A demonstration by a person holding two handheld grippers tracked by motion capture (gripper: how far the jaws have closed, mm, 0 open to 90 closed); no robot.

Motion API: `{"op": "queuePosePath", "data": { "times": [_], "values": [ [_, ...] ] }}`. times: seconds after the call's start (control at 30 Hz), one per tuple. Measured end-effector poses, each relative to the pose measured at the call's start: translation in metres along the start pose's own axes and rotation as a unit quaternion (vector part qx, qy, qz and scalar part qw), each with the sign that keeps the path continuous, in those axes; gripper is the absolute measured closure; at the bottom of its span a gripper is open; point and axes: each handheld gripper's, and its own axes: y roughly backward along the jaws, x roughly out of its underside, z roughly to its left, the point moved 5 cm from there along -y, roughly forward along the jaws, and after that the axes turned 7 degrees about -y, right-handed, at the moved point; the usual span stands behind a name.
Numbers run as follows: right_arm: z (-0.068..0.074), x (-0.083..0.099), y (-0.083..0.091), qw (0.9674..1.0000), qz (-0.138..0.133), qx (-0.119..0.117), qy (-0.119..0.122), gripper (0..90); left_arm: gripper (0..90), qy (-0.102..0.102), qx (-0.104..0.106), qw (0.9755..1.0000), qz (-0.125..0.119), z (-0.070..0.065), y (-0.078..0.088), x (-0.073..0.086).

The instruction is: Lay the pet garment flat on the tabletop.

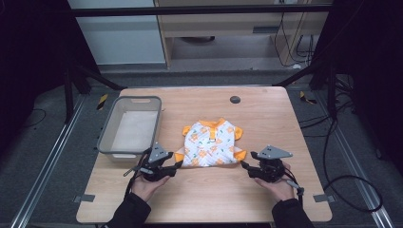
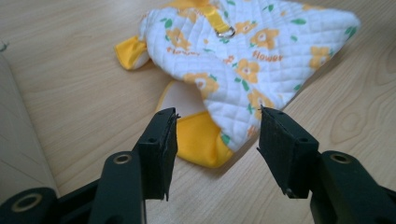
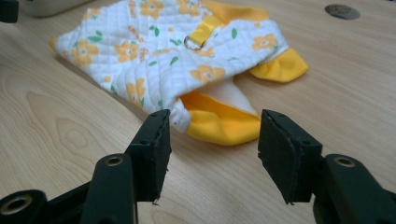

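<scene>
Toward the left edge of the tabletop sits a grey plastic basket (image 1: pixel 129 126), its long side running front to back, open mouth up and apparently empty inside — likely the place where the garment is meant to end up. Just right of it, near the middle of the tabletop, the small quilted pet vest (image 1: pixel 211 142) lies flat, white with orange flowers and yellow trim, a yellow strap with a metal ring (image 2: pixel 226 31) along its back. The left gripper (image 2: pixel 217 126) comes at the vest's near left corner with its jaws spread wide and nothing between them; the yellow leg cuff (image 2: pixel 201 142) lies just ahead of the gap, so a pinch there would catch the hem. The right gripper (image 3: pixel 214 128) mirrors it at the near right corner, jaws likewise parted and empty, aimed at the other yellow cuff (image 3: pixel 222 122). Each hand takes one corner of the near hem — my guess is so the vest can be lifted evenly, or folded away from the person, without bunching.
</scene>
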Motion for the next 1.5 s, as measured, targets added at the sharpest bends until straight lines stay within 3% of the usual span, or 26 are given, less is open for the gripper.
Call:
{"op": "queuePosePath", "data": {
  "times": [0.1, 0.33, 0.53, 0.63, 0.73, 0.87, 0.97, 1.07, 1.33, 1.5],
  "values": [
    [0.000, 0.007, -0.008, 0.9999, 0.014, 0.002, 0.006, 44.3, 46.5, -0.005, -0.002, 0.9997, 0.024, -0.003, -0.009, 0.008],
    [0.005, 0.012, -0.024, 0.9994, 0.028, -0.007, 0.021, 44.4, 46.5, -0.007, 0.004, 0.9992, 0.039, -0.005, -0.023, 0.011],
    [0.015, 0.013, -0.040, 0.9971, 0.043, -0.009, 0.062, 46.6, 53.6, -0.013, 0.014, 0.9982, 0.056, -0.007, -0.030, 0.015],
    [0.017, 0.012, -0.047, 0.9965, 0.048, -0.005, 0.069, 53.1, 58.4, -0.018, 0.017, 0.9976, 0.064, -0.008, -0.035, 0.016],
    [0.018, 0.012, -0.047, 0.9953, 0.056, -0.002, 0.079, 67.2, 65.9, -0.021, 0.018, 0.9974, 0.066, -0.008, -0.036, 0.016],
    [0.019, 0.010, -0.044, 0.9953, 0.054, -0.003, 0.081, 79.8, 76.4, -0.014, 0.020, 0.9971, 0.073, -0.008, -0.034, 0.015],
    [0.023, 0.008, -0.042, 0.9948, 0.053, -0.008, 0.086, 81.4, 81.1, -0.016, 0.020, 0.9967, 0.077, -0.009, -0.032, 0.013],
    [0.026, 0.003, -0.035, 0.9959, 0.044, -0.019, 0.077, 81.6, 82.9, -0.020, 0.022, 0.9974, 0.065, -0.012, -0.022, 0.005],
    [0.037, -0.001, 0.007, 0.9969, 0.011, -0.067, 0.040, 81.4, 83.3, -0.008, 0.056, 0.9982, 0.020, -0.027, 0.024, -0.010],
    [0.041, -0.013, 0.032, 0.9969, -0.028, -0.073, 0.013, 81.3, 83.3, -0.013, 0.067, 0.9977, 0.006, -0.036, 0.038, -0.027]
  ]
}}
